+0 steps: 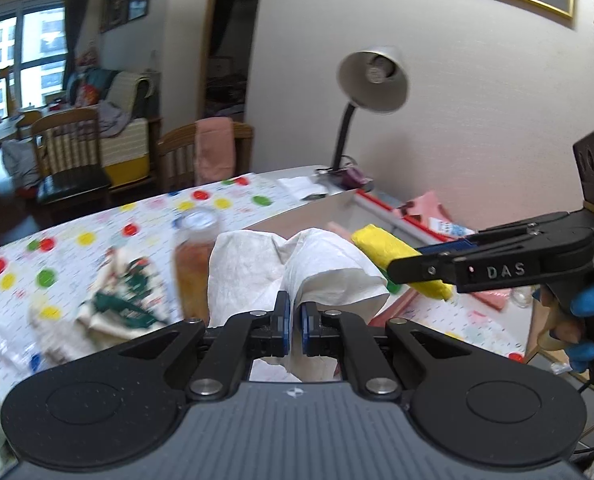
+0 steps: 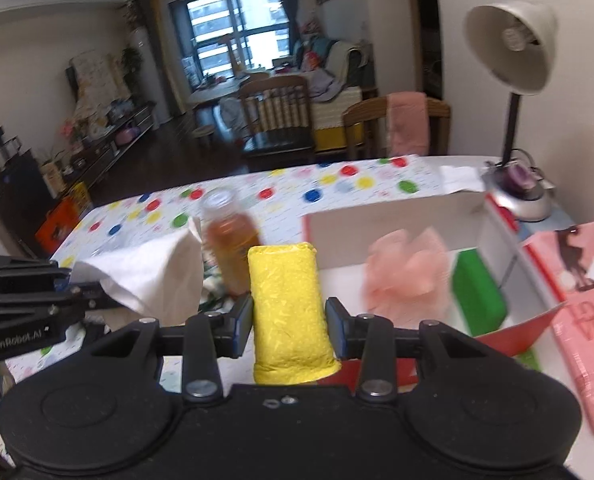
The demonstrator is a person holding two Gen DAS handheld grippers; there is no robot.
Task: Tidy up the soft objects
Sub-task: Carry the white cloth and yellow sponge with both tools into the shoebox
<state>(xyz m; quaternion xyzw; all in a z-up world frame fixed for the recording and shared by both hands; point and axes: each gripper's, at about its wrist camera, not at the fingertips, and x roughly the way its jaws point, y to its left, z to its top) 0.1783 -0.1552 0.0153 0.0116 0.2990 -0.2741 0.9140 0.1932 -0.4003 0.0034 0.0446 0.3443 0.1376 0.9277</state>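
Soft, even daylight from window (image 2: 233, 32); desk lamp (image 1: 373, 80) unlit. Motion blur smears bottle (image 2: 233, 240) and pink pouf (image 2: 405, 276). Strong fisheye bending, dark corners.

The left gripper (image 1: 293, 316) sits at the lower centre of its view, its 2 blue pads pinched nearly together on white tissue (image 1: 257, 268). The right gripper (image 2: 289, 316), lower centre of its own view, clamps an upright yellow sponge (image 2: 287, 304); a blue-gloved hand (image 1: 581, 320) grips its handle at the right edge.

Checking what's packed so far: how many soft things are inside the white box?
2: a pink mesh puff in the white box, and a green sponge to its right. The near wall may hide others.
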